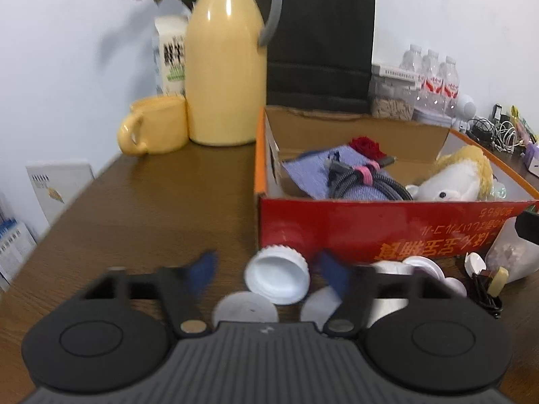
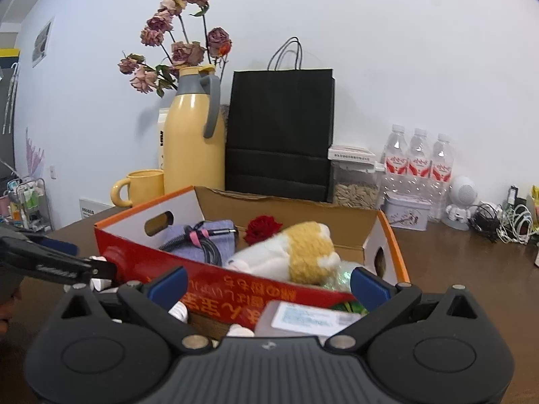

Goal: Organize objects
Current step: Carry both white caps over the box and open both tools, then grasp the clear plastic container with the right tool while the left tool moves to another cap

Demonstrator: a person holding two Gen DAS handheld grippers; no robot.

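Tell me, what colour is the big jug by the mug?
Pale yellow, with a grey collar and handle. The jug shows best in the left wrist view.

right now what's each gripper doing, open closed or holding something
left gripper: open, white cap lies between its fingers, not gripped
right gripper: wide open, holding nothing

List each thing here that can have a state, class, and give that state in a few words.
Cardboard box: open-topped, partly filled.
White cap: off any bottle, on its side.
Cable: coiled, tied with a pink strap.
Water bottles: upright, capped.
Left gripper: open around the cap.
Right gripper: open, empty.
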